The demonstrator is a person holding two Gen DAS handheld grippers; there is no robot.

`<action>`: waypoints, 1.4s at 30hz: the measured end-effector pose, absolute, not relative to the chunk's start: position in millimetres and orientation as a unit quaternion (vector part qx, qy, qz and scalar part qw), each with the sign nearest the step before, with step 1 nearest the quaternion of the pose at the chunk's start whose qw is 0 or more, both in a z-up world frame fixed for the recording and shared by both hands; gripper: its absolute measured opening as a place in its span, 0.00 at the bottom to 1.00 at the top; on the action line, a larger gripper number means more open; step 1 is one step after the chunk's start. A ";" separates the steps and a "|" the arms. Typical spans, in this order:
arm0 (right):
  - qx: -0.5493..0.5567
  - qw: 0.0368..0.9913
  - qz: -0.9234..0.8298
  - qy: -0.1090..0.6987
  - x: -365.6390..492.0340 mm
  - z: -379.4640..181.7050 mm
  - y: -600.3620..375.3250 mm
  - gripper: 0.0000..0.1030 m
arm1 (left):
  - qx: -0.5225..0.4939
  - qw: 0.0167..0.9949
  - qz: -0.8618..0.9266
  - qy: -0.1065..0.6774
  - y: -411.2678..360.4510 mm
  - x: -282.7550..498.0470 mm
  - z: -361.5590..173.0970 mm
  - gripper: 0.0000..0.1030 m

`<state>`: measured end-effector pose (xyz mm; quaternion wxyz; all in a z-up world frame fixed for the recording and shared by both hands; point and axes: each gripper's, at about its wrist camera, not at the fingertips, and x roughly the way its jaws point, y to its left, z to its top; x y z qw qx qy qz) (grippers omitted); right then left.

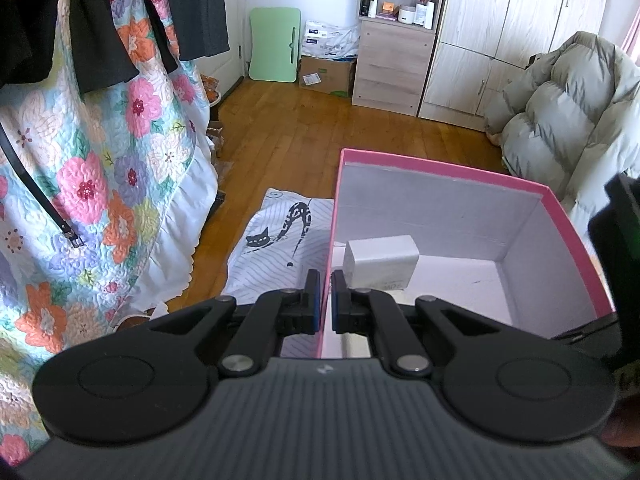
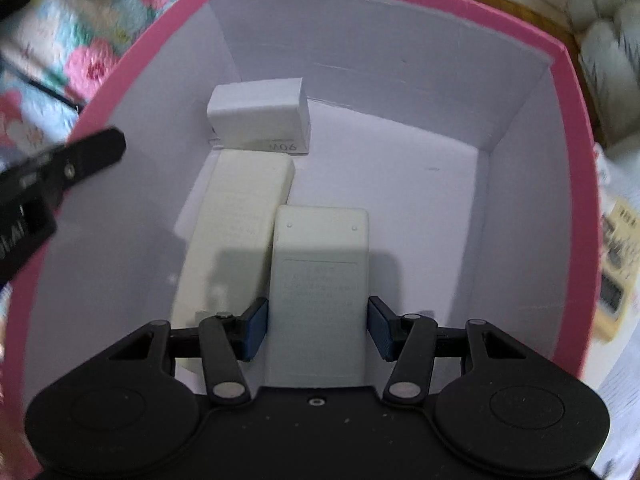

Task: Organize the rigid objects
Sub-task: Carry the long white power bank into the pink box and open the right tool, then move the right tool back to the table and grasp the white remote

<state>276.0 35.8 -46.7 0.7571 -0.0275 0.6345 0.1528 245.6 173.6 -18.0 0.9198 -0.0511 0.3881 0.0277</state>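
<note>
A pink box [image 1: 440,168] with a white inside stands open. My left gripper [image 1: 326,280] is shut on the box's left wall, one finger on each side. A small white block [image 1: 380,264] lies inside at the back left. In the right wrist view the pink box [image 2: 576,128] holds that white block [image 2: 260,116], a cream flat block [image 2: 236,220] and a pale grey-white flat block [image 2: 320,280]. My right gripper [image 2: 318,328] is inside the box with its pads on both sides of the pale block; small gaps show at the pads.
A floral quilt [image 1: 100,184] hangs at the left. A cat-print cloth [image 1: 280,240] lies on the wooden floor [image 1: 320,132] beside the box. A padded coat [image 1: 560,112] is at the right. A shelf unit [image 1: 396,40] and wardrobe [image 1: 520,20] stand behind. Papers [image 2: 616,260] lie right of the box.
</note>
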 end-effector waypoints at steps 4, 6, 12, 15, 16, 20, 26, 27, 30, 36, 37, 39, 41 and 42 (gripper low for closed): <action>0.048 0.738 0.158 0.654 275.4 -45.6 28.0 0.57 | -0.048 0.920 0.029 0.388 171.5 246.4 -17.7 0.04; 0.071 0.734 0.168 0.654 271.4 -39.4 24.5 0.57 | -0.041 0.920 0.031 0.388 170.0 246.0 -17.9 0.04; 0.053 0.798 0.211 0.561 236.4 27.4 -10.5 0.58 | -0.037 0.921 0.032 0.387 168.4 245.8 -17.8 0.04; 0.058 0.834 0.217 0.504 212.6 58.7 -48.3 0.66 | -0.031 0.921 0.034 0.388 166.4 245.9 -18.2 0.04; 0.052 0.847 0.216 0.482 205.7 65.8 -59.6 0.69 | -0.028 0.921 0.035 0.388 165.2 245.9 -18.2 0.04; 0.045 0.894 0.176 0.410 181.3 84.0 -122.4 0.75 | -0.019 0.921 0.037 0.387 164.3 244.9 -17.9 0.04; 0.081 0.911 0.136 0.382 184.4 48.6 -188.6 0.77 | -0.009 0.923 0.039 0.384 162.6 244.1 -17.5 0.04; 0.092 0.909 0.133 0.383 187.6 40.1 -194.0 0.77 | -0.006 0.923 0.040 0.384 161.8 244.2 -17.5 0.04; 0.094 0.909 0.126 0.387 197.8 12.6 -200.9 0.77 | 0.001 0.921 0.043 0.387 160.2 245.5 -18.0 0.04; 0.041 0.907 0.092 0.408 199.2 -36.4 -187.7 0.77 | 0.004 0.920 0.043 0.389 160.7 245.6 -18.3 0.04; 0.039 0.907 0.084 0.410 197.2 -42.8 -188.7 0.77 | 0.005 0.920 0.043 0.389 160.5 245.7 -18.3 0.04; 0.045 0.905 0.072 0.417 195.9 -49.9 -189.9 0.77 | 0.007 0.920 0.044 0.389 160.3 245.6 -18.6 0.04; 0.055 0.905 0.061 0.417 197.8 -58.9 -191.4 0.77 | 0.012 0.920 0.044 0.389 159.2 245.4 -18.9 0.04; 0.061 0.903 0.062 0.420 197.7 -62.6 -192.0 0.77 | 0.014 0.920 0.044 0.389 159.0 245.0 -19.0 0.04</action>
